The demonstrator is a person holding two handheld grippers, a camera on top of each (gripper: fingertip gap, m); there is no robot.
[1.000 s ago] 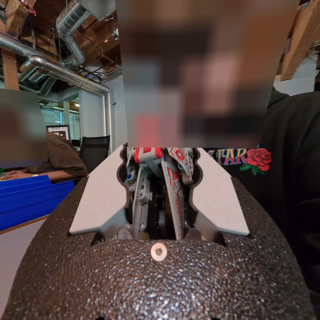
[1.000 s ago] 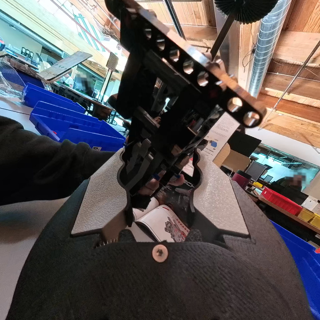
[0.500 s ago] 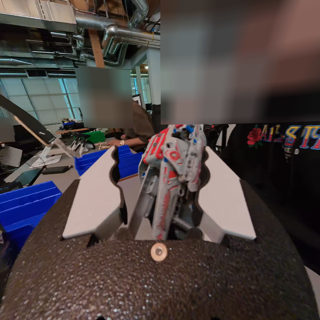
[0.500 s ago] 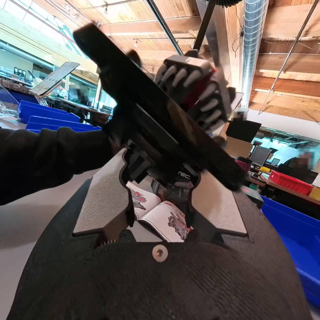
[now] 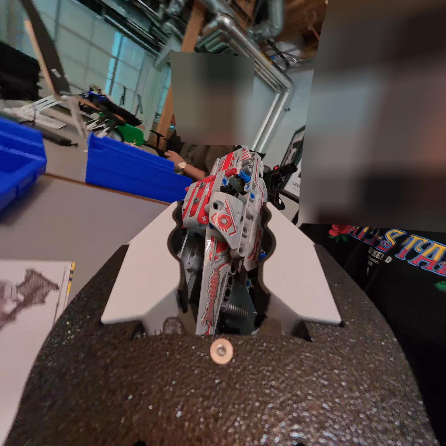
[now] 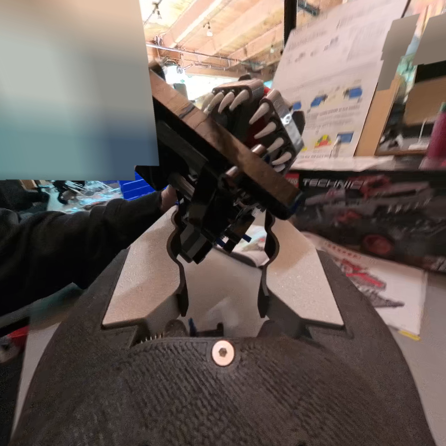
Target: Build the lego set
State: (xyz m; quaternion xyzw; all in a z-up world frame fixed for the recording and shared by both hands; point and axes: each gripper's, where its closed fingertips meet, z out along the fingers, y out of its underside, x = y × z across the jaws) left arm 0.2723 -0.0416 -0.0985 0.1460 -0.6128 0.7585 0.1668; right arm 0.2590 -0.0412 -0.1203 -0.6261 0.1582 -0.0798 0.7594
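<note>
Tool in your left hand point(image 5: 220, 241) is clamped on the grey and red Lego model point(image 5: 224, 229), which lies lengthwise between its fingers, long axis running away from the camera, the toothed end pointing away and slightly up. Your right tool point(image 6: 222, 231) stands with a clear gap between its fingers; the model's black underside point(image 6: 217, 173) dips into that gap near the tips, tilted, teeth up and to the right, but you can't tell whether the fingers touch it. Well above the worktop point(image 5: 72, 217), the model stays nearer your left tool
</note>
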